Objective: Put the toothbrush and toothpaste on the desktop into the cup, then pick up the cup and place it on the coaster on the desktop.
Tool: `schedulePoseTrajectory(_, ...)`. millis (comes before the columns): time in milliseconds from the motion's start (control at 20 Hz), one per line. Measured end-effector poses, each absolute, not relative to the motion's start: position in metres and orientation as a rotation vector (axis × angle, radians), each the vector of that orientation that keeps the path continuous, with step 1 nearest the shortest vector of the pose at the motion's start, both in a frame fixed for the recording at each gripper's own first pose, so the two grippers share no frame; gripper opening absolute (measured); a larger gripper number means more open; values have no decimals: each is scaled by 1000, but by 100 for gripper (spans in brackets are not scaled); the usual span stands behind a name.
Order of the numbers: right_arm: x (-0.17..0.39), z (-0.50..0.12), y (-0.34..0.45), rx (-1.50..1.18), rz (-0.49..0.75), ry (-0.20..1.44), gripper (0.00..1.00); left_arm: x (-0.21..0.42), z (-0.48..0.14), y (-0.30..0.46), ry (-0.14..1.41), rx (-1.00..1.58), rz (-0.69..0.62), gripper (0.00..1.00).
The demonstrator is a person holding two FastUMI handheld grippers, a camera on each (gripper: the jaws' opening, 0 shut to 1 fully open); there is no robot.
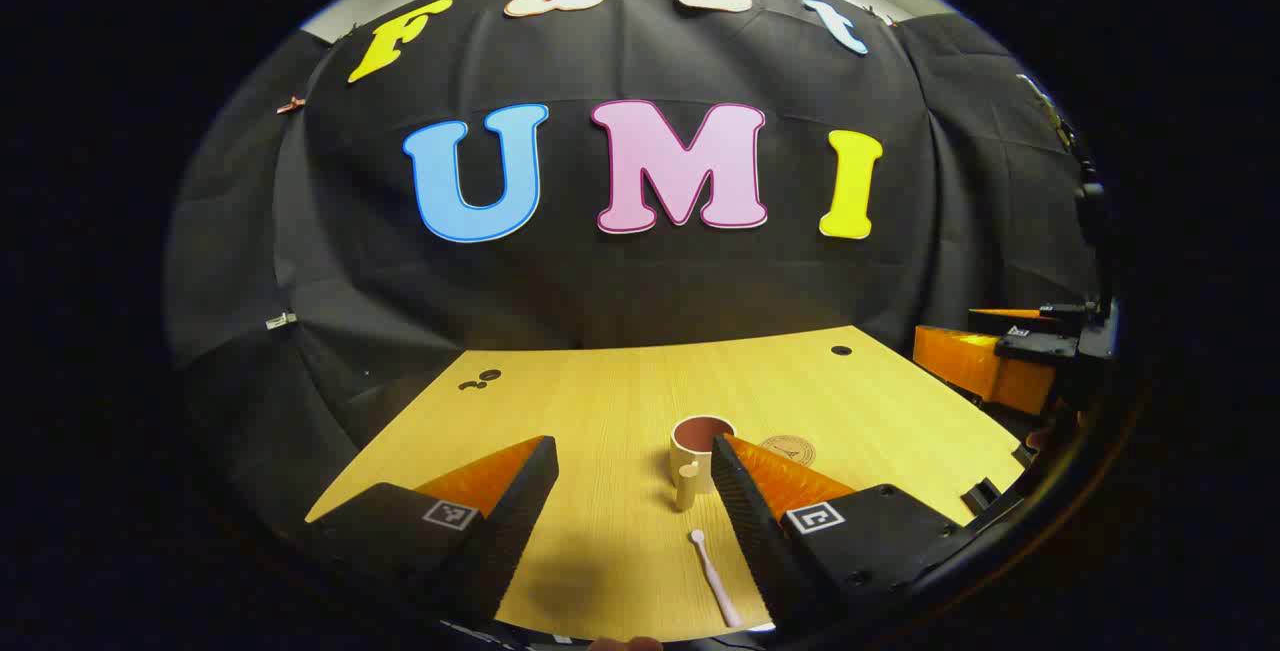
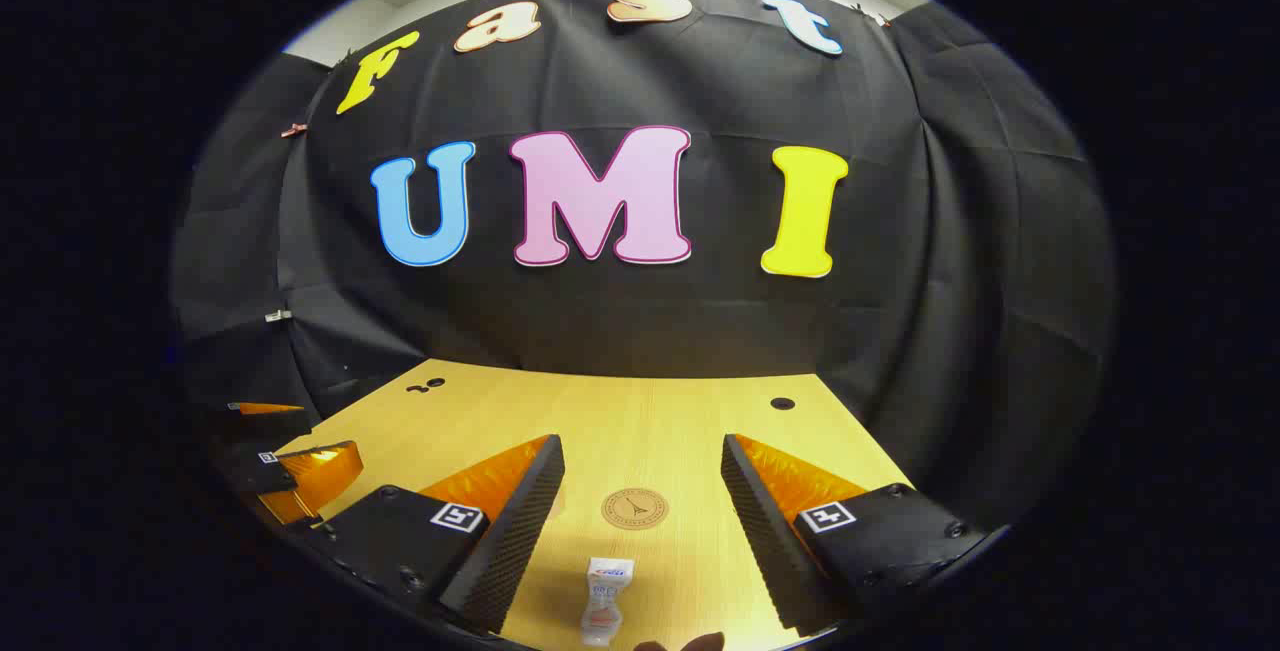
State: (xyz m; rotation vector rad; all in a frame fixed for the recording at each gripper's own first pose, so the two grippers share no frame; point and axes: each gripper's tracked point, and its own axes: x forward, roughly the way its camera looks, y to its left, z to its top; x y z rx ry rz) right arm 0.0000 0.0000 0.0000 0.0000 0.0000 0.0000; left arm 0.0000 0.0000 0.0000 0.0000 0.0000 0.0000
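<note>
Both tools are spread wide, holding nothing. Between the left tool fingers, the cup stands on the table beside the coaster, with the toothbrush lying nearer. Near the right tool, the toothpaste lies just before the coaster.

I'm working in a recording booth: black cloth wall hung behind my light wooden desktop, cloth pinned up with small clips.
</note>
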Motion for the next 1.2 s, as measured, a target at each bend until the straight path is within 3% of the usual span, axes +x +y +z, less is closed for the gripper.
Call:
schedulePoseTrajectory(800, -22, -35, 4, -22, 31, 99, 97, -13, -33, -13, 85, 17, -32, 97)
schedulePoseTrajectory(1200, -24, -122, 14, 19, 75, 392, 98, -20, -75, -13, 208, -48, -25, 97)
